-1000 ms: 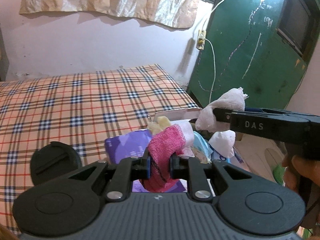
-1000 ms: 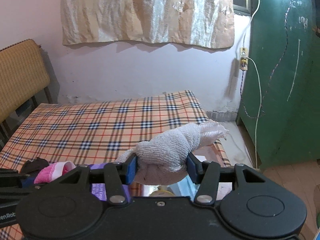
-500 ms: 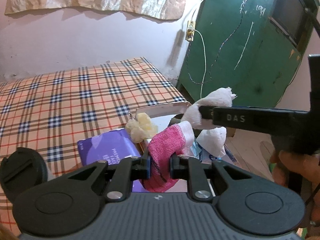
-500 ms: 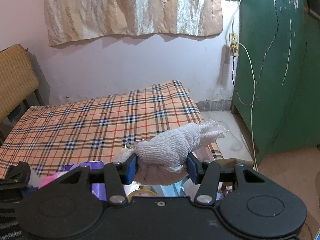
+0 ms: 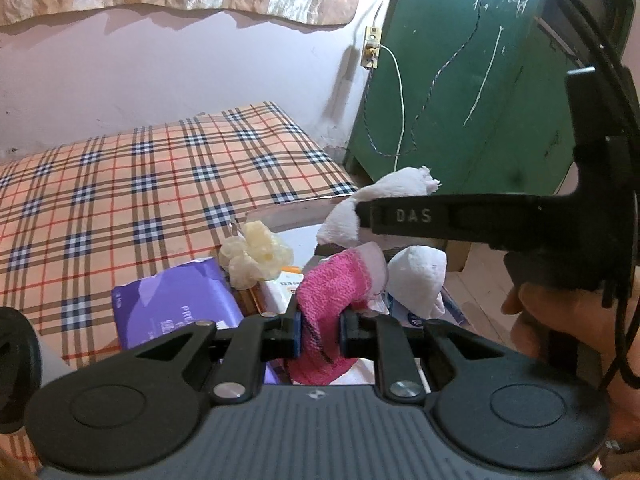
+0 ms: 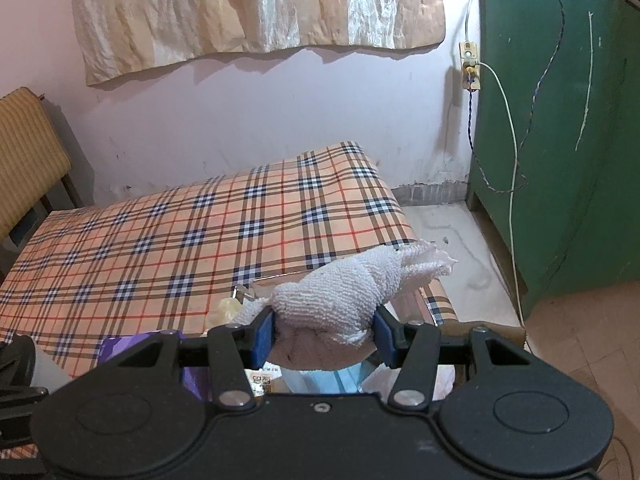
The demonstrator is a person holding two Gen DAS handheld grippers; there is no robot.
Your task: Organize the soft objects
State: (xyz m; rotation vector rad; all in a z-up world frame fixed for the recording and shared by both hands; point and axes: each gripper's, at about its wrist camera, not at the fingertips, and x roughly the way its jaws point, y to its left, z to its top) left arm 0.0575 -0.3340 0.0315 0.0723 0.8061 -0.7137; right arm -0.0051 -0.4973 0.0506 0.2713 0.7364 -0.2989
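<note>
Left gripper (image 5: pixel 320 330) pinching pink cloth (image 5: pixel 332 300); right gripper (image 6: pixel 324 334) clamping white cloth (image 6: pixel 344 296), slightly farther forward. Both over cluttered box (image 5: pixel 280 216) at bed (image 5: pixel 140 184) edge, directly below.

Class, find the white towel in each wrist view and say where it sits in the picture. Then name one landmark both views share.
Left wrist view: the white towel is right of centre, pinched in the right claw that reaches in from the right edge.
Right wrist view: the white towel is at lower centre, between the right claw's blue pads.
Shared landmark: the plaid bed.
</note>
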